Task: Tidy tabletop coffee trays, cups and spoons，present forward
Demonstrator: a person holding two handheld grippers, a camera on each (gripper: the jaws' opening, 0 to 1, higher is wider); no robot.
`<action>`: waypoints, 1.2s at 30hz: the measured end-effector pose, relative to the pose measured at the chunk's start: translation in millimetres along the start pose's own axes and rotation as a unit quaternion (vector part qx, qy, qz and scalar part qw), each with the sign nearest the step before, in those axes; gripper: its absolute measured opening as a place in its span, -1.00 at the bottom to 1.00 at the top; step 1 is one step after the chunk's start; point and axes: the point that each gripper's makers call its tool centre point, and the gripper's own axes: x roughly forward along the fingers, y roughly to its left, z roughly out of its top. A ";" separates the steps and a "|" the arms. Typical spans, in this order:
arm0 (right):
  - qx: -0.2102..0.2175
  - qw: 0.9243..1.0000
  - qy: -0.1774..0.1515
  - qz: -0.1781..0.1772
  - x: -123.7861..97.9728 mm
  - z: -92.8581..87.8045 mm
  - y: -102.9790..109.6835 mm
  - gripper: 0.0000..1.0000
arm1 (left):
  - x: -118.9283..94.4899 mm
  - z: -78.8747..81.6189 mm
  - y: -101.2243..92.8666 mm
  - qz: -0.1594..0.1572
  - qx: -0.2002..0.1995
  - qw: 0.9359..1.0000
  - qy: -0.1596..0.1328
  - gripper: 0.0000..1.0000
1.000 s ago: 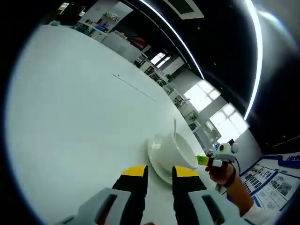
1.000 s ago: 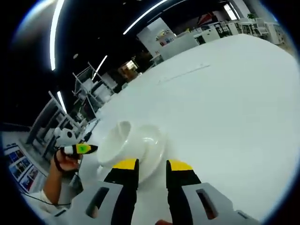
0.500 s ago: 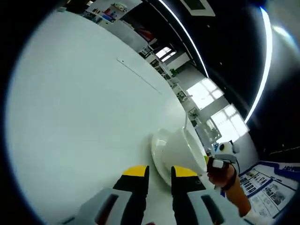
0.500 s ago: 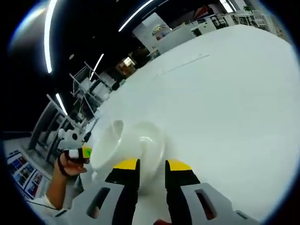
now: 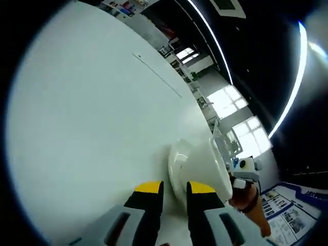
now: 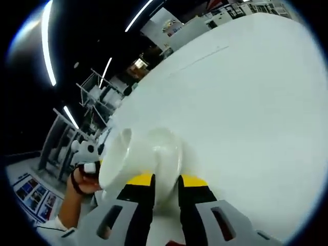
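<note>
A white cup (image 5: 204, 165) stands on a white saucer (image 5: 176, 166) on the white table, with a spoon handle (image 5: 215, 129) sticking out of the cup. My left gripper (image 5: 175, 187) has its yellow-tipped jaws closed on the saucer's near rim. From the opposite side, my right gripper (image 6: 166, 180) holds the far rim of the same saucer (image 6: 168, 154) between its narrow jaws. There the cup (image 6: 119, 159) lies just left of the jaws. A hand holding the other gripper (image 5: 245, 190) sits behind the cup, and the opposite hand (image 6: 79, 180) appears in the right gripper view.
The broad white tabletop (image 5: 92, 113) stretches away beyond the saucer, with a thin seam line (image 5: 156, 76) across it. Shelving and desks (image 6: 97, 97) stand past the table's far edge.
Both cameras have moved closer to the saucer and rolled further. The saucer's rim now sits between each pair of jaws, and the right jaws have narrowed.
</note>
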 end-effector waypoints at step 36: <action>0.056 0.993 0.049 -0.089 11.9 18.2 -22.5 -0.89 | 18.7 14.7 22.0 0.067 -0.106 0.992 0.006 -0.89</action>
